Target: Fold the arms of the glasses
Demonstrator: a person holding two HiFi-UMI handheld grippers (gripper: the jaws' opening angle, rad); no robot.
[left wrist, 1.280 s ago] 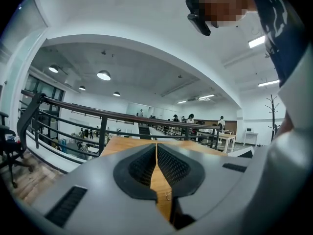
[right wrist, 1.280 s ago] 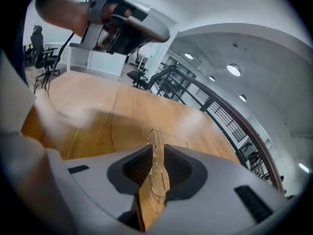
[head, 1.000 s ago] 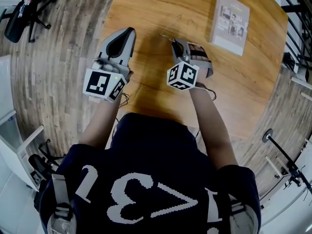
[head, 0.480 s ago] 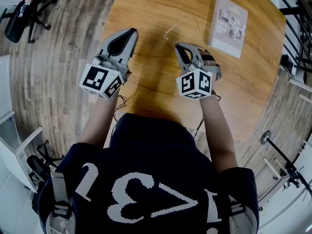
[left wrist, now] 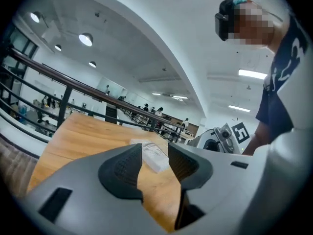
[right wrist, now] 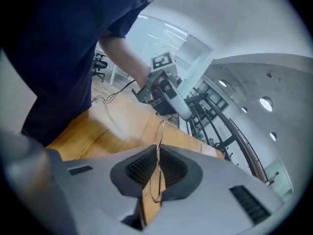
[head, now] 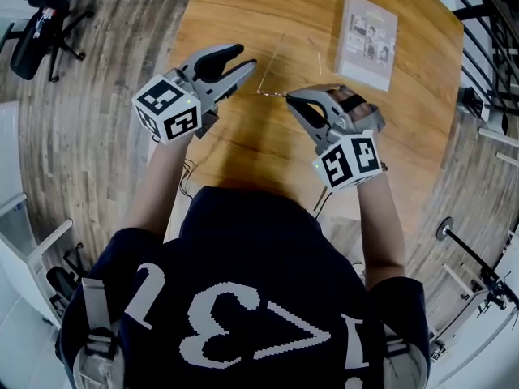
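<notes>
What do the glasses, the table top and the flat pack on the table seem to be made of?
Glasses: probably thin metal wire, pale and shiny, judging by the fine glinting rims.
Table top: wood or wood veneer, varnished; grain lines and a soft sheen show.
Flat pack: printed paper or card, perhaps film-wrapped; too small to tell.

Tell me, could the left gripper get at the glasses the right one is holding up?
Probably yes: the left gripper, jaws opening and empty, sits close to the glasses pinched in the right gripper, nothing between.

Bright overhead light, fisheye-warped edges
</notes>
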